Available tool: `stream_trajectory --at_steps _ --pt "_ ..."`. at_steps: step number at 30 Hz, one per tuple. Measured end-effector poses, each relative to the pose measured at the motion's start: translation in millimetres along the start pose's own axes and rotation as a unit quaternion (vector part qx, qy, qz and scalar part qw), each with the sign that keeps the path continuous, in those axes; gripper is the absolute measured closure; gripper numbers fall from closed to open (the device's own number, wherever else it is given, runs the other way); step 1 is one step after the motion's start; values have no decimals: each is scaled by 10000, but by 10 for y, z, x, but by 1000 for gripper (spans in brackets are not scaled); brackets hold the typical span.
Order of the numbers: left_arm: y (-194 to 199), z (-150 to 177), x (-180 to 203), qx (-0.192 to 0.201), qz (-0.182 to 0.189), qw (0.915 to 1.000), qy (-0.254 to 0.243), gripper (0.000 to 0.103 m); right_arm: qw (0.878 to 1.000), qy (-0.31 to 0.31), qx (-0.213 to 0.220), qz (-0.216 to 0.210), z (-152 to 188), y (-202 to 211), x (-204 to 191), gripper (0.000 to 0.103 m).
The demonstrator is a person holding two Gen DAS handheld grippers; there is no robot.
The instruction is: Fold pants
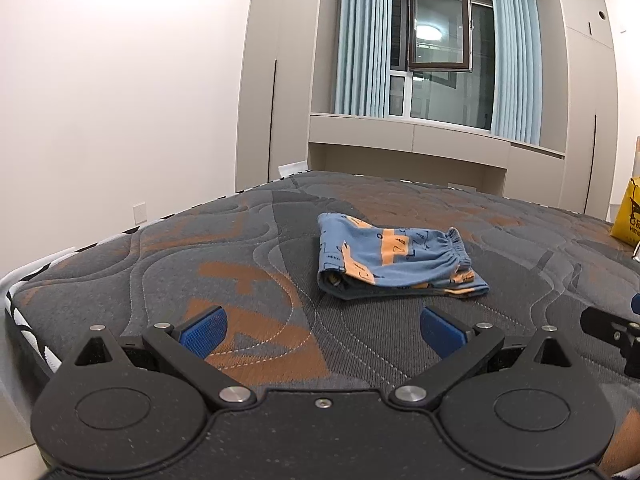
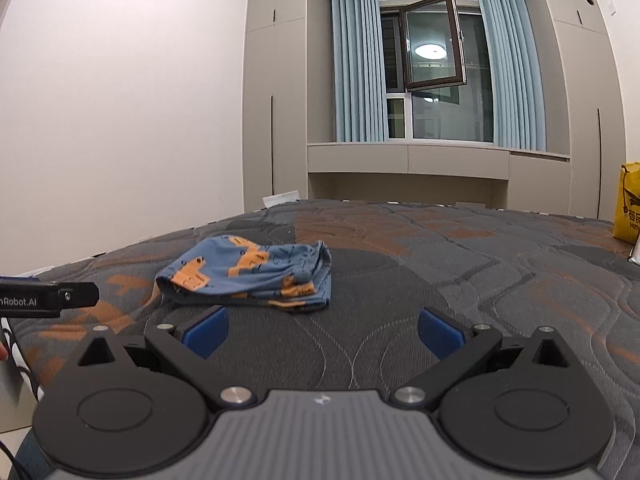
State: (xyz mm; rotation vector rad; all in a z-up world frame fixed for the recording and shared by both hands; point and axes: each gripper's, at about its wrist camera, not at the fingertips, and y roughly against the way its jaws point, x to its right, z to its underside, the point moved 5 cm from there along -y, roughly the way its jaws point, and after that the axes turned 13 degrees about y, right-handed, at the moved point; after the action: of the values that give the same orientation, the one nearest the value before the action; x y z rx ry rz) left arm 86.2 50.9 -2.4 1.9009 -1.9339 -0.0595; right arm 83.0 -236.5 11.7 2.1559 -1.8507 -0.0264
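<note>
left tongs: spread wide and empty, hovering low over the mattress, just short of the pants' near edge
pants: folded into a small blue-and-orange bundle lying mid-mattress, touching neither tongs; waistband on its right side
right tongs: released, nothing between the blue pads, with the pants ahead and to their left
risk, loose layers: the bottom layer sticks out at the near right corner, so a nudge from either tongs would likely drag the bundle open
risk, soft bed: I judge that pressing down to tidy it could wrinkle the fold, as the quilted surface gives
hidden: the far side and inner layers of the bundle, so how neat the fold is cannot be told
cut off: the yellow bag at the right edge
</note>
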Motion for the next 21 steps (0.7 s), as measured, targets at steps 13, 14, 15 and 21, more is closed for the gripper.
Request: stream_trajectory --at_steps 13,14,15,21 --pt "-40 122 -16 -110 -56 9999 -50 1 9998 -109 -180 51 173 66 64 0" --pt "-42 128 -18 -117 -62 9999 -50 1 9998 -111 -181 52 174 67 65 0" --pt "-44 133 -22 -124 -67 9999 -49 1 9998 -113 -183 55 178 68 67 0" --pt "-43 133 -25 -132 -63 9999 -41 1 9997 -121 -203 34 190 67 69 0"
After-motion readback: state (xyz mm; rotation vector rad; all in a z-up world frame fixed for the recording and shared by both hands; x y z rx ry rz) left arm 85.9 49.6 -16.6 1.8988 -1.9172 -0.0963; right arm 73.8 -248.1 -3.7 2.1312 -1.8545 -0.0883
